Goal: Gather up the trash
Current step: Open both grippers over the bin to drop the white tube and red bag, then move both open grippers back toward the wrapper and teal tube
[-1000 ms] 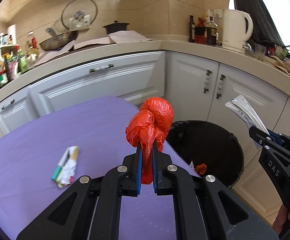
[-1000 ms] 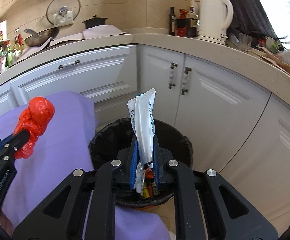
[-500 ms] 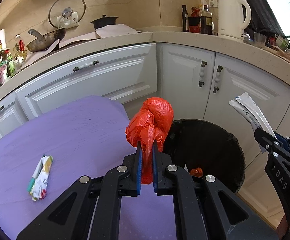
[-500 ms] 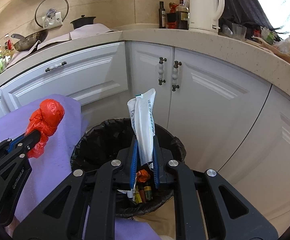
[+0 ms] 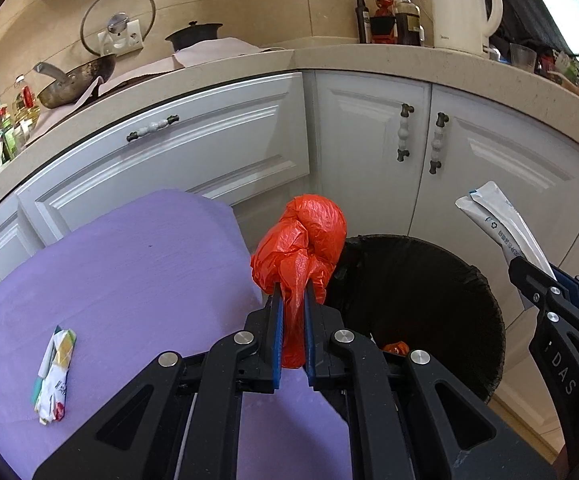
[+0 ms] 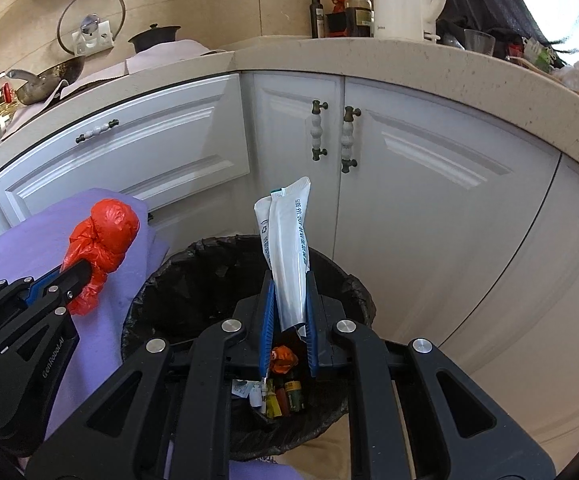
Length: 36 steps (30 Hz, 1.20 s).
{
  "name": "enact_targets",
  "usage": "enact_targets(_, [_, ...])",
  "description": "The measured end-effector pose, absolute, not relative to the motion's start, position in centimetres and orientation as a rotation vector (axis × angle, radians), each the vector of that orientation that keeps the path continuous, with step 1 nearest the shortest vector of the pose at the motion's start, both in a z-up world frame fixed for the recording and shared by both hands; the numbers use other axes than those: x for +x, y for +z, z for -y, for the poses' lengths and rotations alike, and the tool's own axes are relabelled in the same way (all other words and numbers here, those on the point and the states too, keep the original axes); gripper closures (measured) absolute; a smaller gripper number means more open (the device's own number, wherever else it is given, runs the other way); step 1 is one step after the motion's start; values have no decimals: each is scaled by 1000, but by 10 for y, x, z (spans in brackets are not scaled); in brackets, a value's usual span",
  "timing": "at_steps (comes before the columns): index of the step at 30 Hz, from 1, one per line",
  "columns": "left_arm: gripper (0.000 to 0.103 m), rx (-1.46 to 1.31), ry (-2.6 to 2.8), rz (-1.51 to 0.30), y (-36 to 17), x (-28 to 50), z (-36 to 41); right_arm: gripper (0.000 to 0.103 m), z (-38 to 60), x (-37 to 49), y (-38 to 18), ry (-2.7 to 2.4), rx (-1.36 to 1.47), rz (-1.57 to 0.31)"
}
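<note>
Kitchen corner: left gripper point(image 5: 290, 316) is pinching a soft, light red plastic bag point(image 5: 303, 240) by its tail; right gripper point(image 6: 288, 312) is squeezing a limp white tube point(image 6: 285, 248) low, over the bin point(image 6: 193, 280).

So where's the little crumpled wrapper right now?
In the left wrist view, the crumpled wrapper lies low on the left, alone on the purple cloth, left of the left gripper.
</note>
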<state>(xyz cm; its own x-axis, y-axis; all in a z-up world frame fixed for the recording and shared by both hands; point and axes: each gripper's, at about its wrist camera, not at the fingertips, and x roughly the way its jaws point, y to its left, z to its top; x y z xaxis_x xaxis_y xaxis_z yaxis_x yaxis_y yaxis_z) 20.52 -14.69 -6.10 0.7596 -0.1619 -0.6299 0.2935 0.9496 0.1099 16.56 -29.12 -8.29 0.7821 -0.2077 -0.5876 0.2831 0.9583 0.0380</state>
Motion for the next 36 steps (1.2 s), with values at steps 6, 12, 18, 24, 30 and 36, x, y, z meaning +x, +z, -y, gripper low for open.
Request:
enact_targets(6, [91,203,-267,-710,-67,215,151,73,296,170,-91,-272,134,-633])
enact_targets(12, [78,181,-262,-713,-68,215,148,72,296,169,-93,-278,137,-636])
enact_targets(18, [74,170,-250,-703,-65,214,144,72,294,169,-92,-283,133,-635])
enact_targets(24, [74,166,-246,-695,-60,213,141,72,293,168,-89,-288,130,-630])
enact_targets(30, [71,147,-245,-682,-48,206,126,68,283,167,-80,-277,127,-621])
enact_targets(36, [65,126,-203,-667,-38,196,90,60,254,169,-70,-228,114,-603])
